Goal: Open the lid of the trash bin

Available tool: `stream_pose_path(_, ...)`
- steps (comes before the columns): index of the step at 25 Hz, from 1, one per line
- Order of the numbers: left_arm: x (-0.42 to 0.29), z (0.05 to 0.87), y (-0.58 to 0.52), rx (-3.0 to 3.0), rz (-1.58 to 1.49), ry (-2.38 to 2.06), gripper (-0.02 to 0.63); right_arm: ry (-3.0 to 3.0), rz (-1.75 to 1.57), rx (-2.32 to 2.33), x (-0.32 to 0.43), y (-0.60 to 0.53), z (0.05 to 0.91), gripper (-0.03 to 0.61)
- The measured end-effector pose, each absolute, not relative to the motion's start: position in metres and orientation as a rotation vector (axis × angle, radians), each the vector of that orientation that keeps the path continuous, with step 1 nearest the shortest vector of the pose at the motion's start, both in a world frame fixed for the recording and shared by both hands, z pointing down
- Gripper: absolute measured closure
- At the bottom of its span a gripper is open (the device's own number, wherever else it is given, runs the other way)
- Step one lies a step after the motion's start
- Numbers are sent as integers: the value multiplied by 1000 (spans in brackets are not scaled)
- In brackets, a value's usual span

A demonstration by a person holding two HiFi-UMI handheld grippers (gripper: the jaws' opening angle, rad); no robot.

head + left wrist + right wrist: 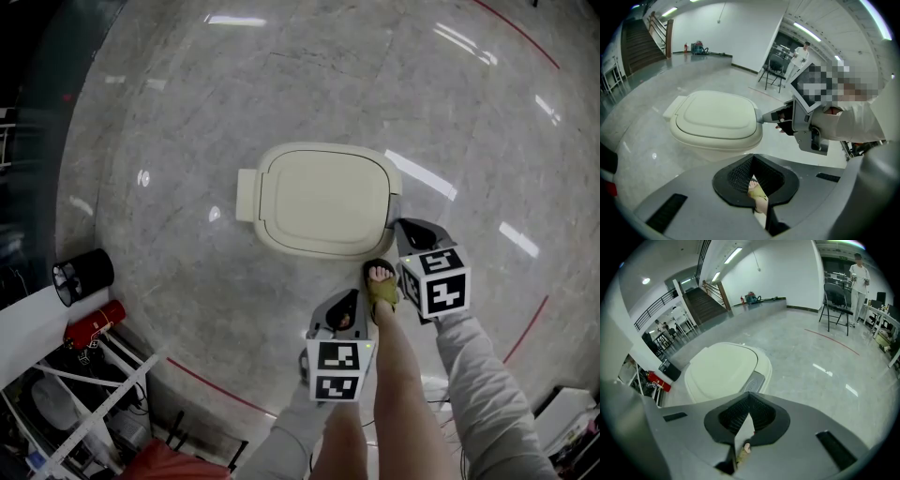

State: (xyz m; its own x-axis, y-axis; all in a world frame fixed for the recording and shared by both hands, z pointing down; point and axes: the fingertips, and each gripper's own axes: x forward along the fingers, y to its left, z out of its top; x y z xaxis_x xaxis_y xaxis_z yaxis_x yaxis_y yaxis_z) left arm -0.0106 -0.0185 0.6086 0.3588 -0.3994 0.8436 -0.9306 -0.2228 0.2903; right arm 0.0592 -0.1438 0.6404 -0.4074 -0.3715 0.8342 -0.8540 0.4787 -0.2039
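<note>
A cream trash bin [323, 199] stands on the marble floor with its lid [716, 116] down flat. My right gripper [401, 225] is shut and empty, and its tip is at the bin's near right corner. In the left gripper view that tip [762, 116] touches the lid's edge. In the right gripper view the lid [723, 367] and a grey panel [754, 380] on the rim lie just beyond the shut jaws [749, 398]. My left gripper [347, 302] hangs shut and empty just short of the bin's front. A foot in a yellow-green sandal [381, 287] rests against the bin's base.
A black round bin [82, 275] and a red fire extinguisher [94, 323] lie at the left, beside a white rack [89, 403]. A red line [220, 389] curves over the floor. A person [858, 280] and a folding chair [834, 303] are far off, with stairs [701, 301] behind.
</note>
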Motion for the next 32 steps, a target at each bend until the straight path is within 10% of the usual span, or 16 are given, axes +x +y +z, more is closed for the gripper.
stream_pose_path(32, -7, 607, -23, 1791, 804, -1170, 609, -1955, 817, 1004, 60, -148, 652, 583)
